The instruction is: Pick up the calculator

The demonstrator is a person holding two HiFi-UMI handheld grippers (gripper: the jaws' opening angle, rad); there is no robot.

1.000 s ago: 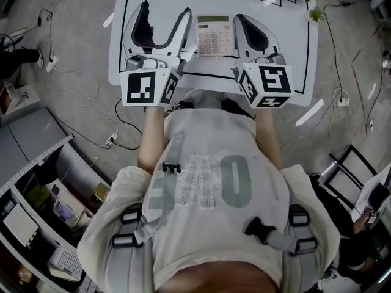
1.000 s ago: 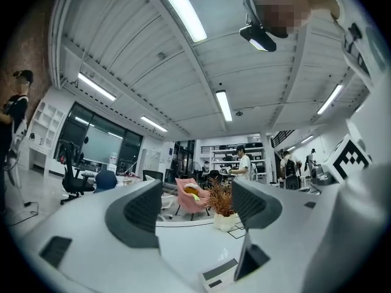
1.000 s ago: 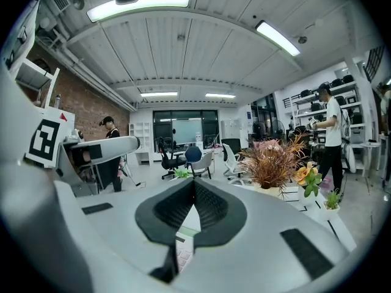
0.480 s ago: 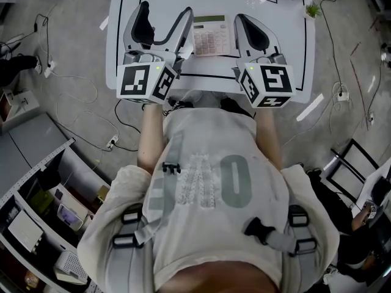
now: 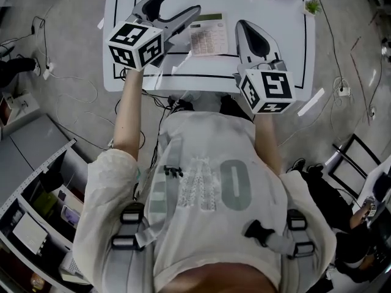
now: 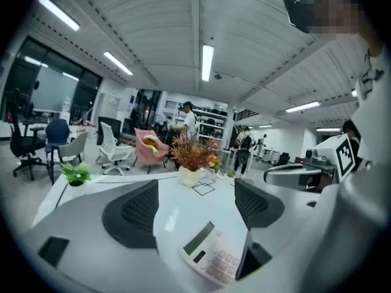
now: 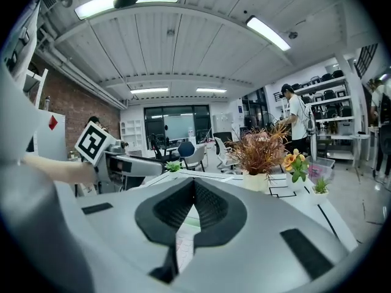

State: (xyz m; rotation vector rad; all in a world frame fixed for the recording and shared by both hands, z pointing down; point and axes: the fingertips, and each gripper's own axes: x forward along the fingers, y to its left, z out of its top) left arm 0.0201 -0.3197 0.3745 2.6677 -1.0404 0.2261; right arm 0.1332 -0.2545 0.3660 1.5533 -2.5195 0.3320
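Observation:
The calculator (image 5: 208, 34) is a pale desk model with a dark display, lying flat on the white table (image 5: 275, 11). My left gripper (image 5: 181, 0) hovers over the table just left of it and slants toward it. Its jaws have just been opening and stand wide apart. In the left gripper view the calculator (image 6: 211, 256) lies low between the jaws of the left gripper (image 6: 195, 194), close to the right-hand jaw, with neither pad touching it. My right gripper (image 5: 244, 27) sits just right of the calculator. In its own view the right gripper (image 7: 192, 187) is shut on nothing.
A vase of dried flowers (image 6: 192, 163) and a small green plant (image 6: 76, 174) stand at the table's far side. Black tape lines (image 5: 201, 75) mark the tabletop. Cables (image 5: 73, 78) trail over the floor, shelves (image 5: 36, 212) stand at lower left, and office chairs and people are beyond.
My left gripper has moved forward over the table and turned toward the calculator, its jaws a little wider. The right gripper and the calculator stay where they were.

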